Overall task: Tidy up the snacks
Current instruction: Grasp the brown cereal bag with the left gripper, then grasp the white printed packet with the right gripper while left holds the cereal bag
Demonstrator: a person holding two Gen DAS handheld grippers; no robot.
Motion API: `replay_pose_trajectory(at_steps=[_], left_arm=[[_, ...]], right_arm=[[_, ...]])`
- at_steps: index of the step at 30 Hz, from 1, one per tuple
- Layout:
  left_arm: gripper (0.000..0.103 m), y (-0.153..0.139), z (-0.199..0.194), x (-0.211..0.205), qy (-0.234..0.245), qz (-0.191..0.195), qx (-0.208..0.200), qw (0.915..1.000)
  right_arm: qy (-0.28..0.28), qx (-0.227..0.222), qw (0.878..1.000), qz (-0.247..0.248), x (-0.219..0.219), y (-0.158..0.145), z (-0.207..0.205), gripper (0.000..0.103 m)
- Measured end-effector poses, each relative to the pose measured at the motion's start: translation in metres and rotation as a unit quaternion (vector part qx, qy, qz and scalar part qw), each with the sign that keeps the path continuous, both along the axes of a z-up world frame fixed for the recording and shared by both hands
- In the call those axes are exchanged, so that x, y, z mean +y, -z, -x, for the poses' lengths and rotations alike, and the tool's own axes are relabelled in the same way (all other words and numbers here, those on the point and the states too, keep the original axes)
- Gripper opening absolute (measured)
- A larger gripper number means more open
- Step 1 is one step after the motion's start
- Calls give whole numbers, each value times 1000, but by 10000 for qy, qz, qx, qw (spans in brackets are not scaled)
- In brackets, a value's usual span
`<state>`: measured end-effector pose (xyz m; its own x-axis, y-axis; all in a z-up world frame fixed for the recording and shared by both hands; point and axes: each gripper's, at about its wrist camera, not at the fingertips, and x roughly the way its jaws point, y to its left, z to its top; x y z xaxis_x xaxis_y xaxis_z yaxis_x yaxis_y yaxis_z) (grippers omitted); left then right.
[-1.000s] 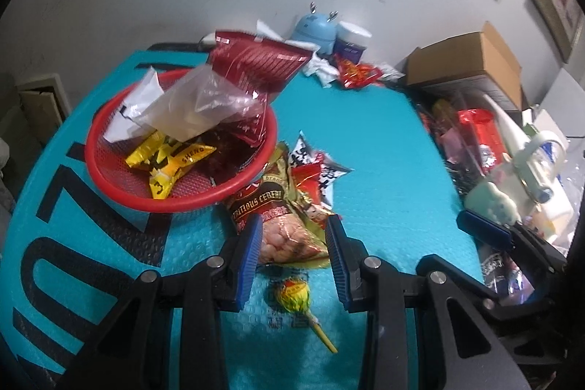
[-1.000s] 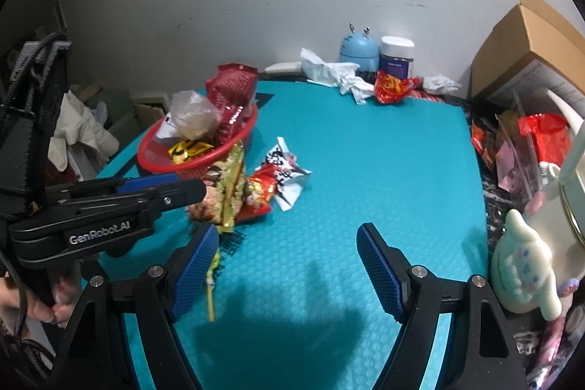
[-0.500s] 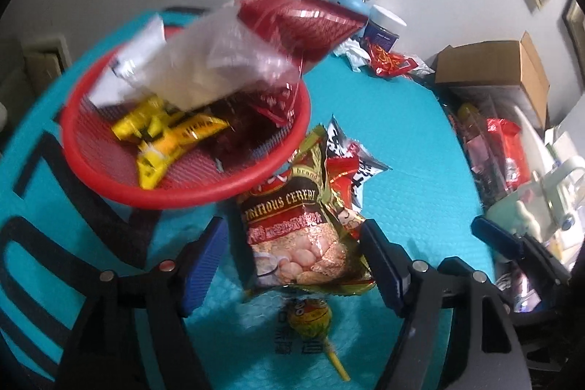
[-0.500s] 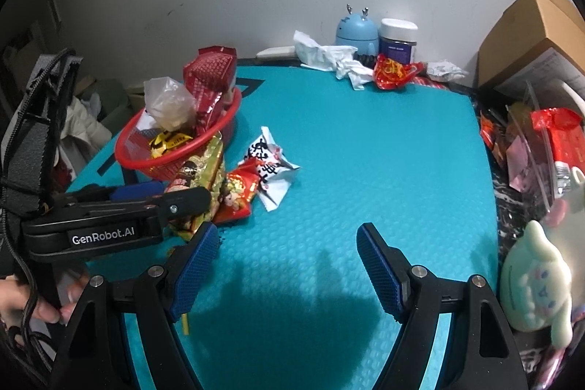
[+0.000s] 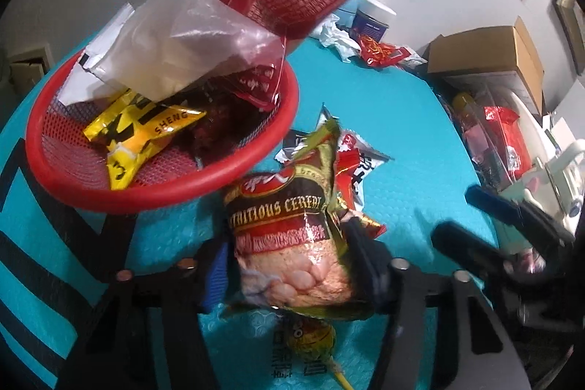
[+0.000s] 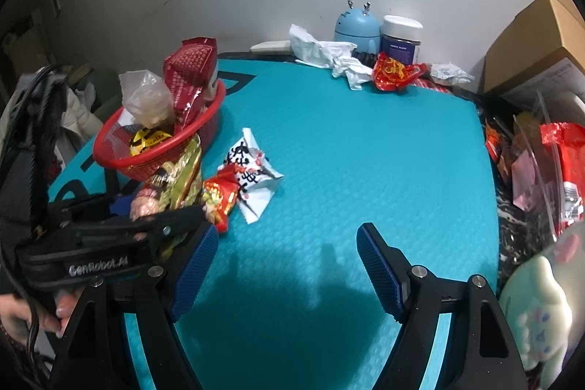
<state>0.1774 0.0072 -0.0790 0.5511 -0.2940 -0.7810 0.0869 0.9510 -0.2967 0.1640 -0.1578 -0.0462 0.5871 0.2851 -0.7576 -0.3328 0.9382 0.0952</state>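
A red mesh basket [image 5: 164, 196] holds a yellow packet [image 5: 142, 134], a clear bag and a dark red bag. Just in front of it on the teal mat lies a green and red cereal packet [image 5: 278, 207]. My left gripper [image 5: 285, 240] straddles that packet; its jaws are closing and the pads press its sides. A lollipop [image 5: 310, 339] lies under the packet's near end. In the right wrist view my right gripper [image 6: 289, 233] hovers open over bare mat with nothing between its fingers. A white packet [image 6: 252, 178] and a small red one [image 6: 223, 196] lie just ahead of it.
At the back stand a blue gadget [image 6: 356, 28], a jar [image 6: 400, 35], crumpled tissue [image 6: 329, 57] and a red wrapper [image 6: 395, 72]. A cardboard box [image 5: 486, 50], bagged clutter and a plush toy [image 6: 533, 309] line the mat's right edge. A hand [image 6: 22, 313] holds the left gripper.
My left gripper opened wide, sank around the cereal packet, then narrowed onto it. The right gripper drifted nearer the loose packets, still open.
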Motion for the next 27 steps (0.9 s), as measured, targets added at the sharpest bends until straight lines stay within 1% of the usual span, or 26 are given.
replay_pose_trajectory(at_steps=[2, 8, 12, 14, 18, 21, 23, 24, 26, 27], left_arm=[[50, 0, 1, 1, 34, 11, -11, 10000], [49, -2, 5, 7, -56, 91, 41, 9999], [49, -4, 9, 12, -172, 85, 42, 9998], [49, -4, 10, 12, -191, 84, 35, 9998], [49, -3, 9, 11, -198, 43, 15, 9998], [49, -3, 9, 10, -193, 38, 16, 9998], [49, -2, 9, 11, -185, 41, 14, 9998], [49, -2, 9, 11, -173, 32, 19, 9998], [49, -1, 11, 12, -152, 25, 34, 9999], [49, -1, 12, 11, -143, 11, 33, 9999]], right_arm=[[9, -2, 10000, 12, 1, 1, -5, 79], [-148, -134, 9997, 130, 13, 4, -26, 79], [-236, -70, 9997, -83, 18, 8, -45, 77], [-239, -6, 9995, -182, 21, 12, -55, 73], [-358, 154, 9989, -271, 30, 24, -70, 69], [-514, 379, 9973, -363, 36, 35, -77, 61], [-615, 549, 9956, -447, 38, 41, -78, 44], [-671, 604, 9947, -494, 39, 43, -77, 42], [-706, 561, 9951, -407, 41, 44, -72, 35], [-728, 539, 9953, -356, 42, 43, -68, 33]])
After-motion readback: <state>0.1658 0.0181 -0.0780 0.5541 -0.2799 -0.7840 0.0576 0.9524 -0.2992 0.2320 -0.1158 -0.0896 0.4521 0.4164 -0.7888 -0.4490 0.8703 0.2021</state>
